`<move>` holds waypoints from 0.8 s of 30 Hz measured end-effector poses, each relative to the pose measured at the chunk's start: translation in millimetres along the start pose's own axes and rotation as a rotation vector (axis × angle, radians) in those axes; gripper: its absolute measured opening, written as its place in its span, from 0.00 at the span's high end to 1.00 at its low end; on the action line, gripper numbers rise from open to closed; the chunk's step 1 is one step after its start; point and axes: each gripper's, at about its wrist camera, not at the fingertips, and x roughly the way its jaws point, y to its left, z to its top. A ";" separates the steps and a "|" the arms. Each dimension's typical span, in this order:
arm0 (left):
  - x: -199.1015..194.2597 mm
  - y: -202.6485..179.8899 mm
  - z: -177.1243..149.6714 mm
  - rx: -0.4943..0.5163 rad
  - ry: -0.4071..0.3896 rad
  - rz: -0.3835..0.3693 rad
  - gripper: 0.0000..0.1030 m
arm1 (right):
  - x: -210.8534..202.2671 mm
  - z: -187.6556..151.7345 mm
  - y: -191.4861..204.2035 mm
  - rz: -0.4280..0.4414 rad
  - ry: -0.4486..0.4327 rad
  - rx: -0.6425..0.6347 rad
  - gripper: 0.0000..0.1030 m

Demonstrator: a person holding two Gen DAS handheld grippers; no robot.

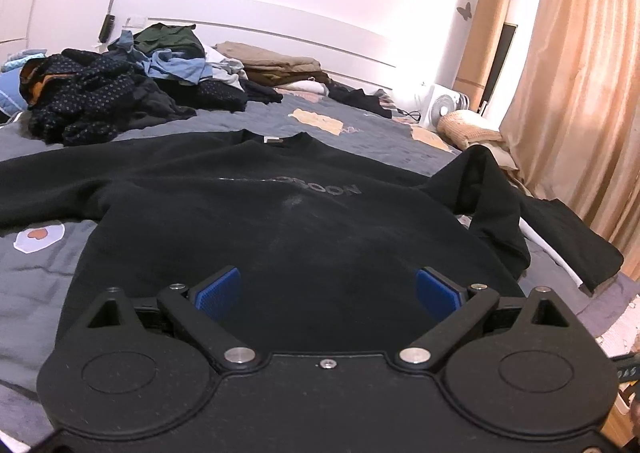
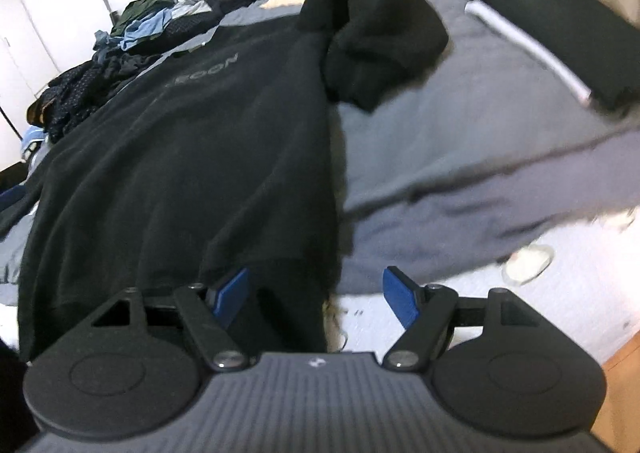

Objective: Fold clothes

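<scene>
Left wrist: left tongs (image 1: 328,293) wide, empty, over sweater (image 1: 280,221) hem. Right tongs (image 2: 316,297) wide, sweater's corner between, ungripped.

White fan (image 1: 448,104) and beige curtain (image 1: 580,73) (beside the bed).

The print on the black sweatshirt (image 1: 280,213) is only partly readable (its left letters are faded), and its left sleeve is cut off by the picture's edge. The right wrist view is blurred, and the sweatshirt's bottom hem is hidden there behind the right gripper (image 2: 316,295).
</scene>
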 end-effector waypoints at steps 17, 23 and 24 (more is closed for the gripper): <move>2.9 6.0 1.4 -0.049 0.013 0.040 0.07 | -42.8 10.8 18.4 0.045 -0.042 -0.045 0.93; 2.2 5.9 1.0 -0.054 0.015 0.038 0.07 | -46.9 16.7 25.7 -0.115 0.099 -0.210 0.92; 2.1 5.7 1.1 -0.054 0.016 0.037 0.07 | -39.7 14.2 24.4 -0.157 0.132 -0.231 0.92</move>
